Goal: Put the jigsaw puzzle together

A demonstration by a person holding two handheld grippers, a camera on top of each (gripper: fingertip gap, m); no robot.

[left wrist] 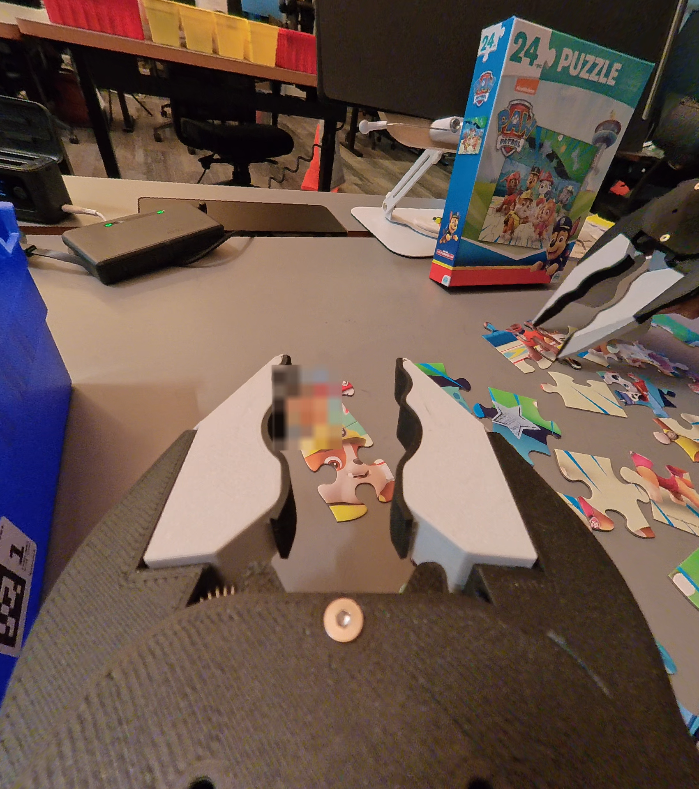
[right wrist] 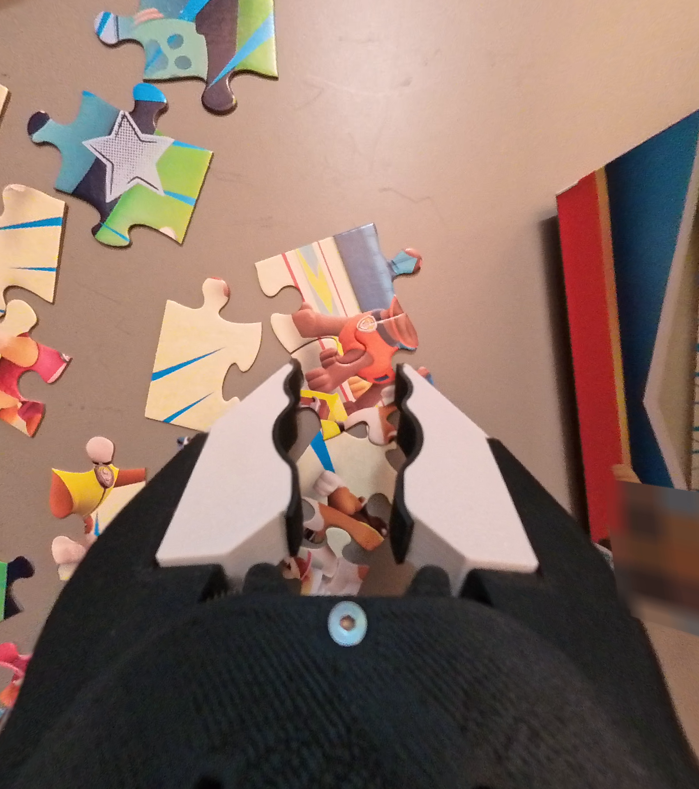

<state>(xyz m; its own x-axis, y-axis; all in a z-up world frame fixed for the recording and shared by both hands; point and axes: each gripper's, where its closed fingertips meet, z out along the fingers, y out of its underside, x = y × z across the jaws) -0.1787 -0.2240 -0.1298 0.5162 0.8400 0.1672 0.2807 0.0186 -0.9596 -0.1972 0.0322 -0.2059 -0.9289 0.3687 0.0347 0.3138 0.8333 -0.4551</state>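
The right gripper (right wrist: 345, 371), jaws parted and nothing gripped, is lowered astride a flat cardboard puzzle piece with an orange-vested pup (right wrist: 352, 324), apparently for pinching.

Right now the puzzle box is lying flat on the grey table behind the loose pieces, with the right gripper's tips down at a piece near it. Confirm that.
Not quite: the puzzle box stands upright on the grey table, not flat, as the left wrist view shows. The rest holds: the right gripper has its tips down at a loose piece near the box.
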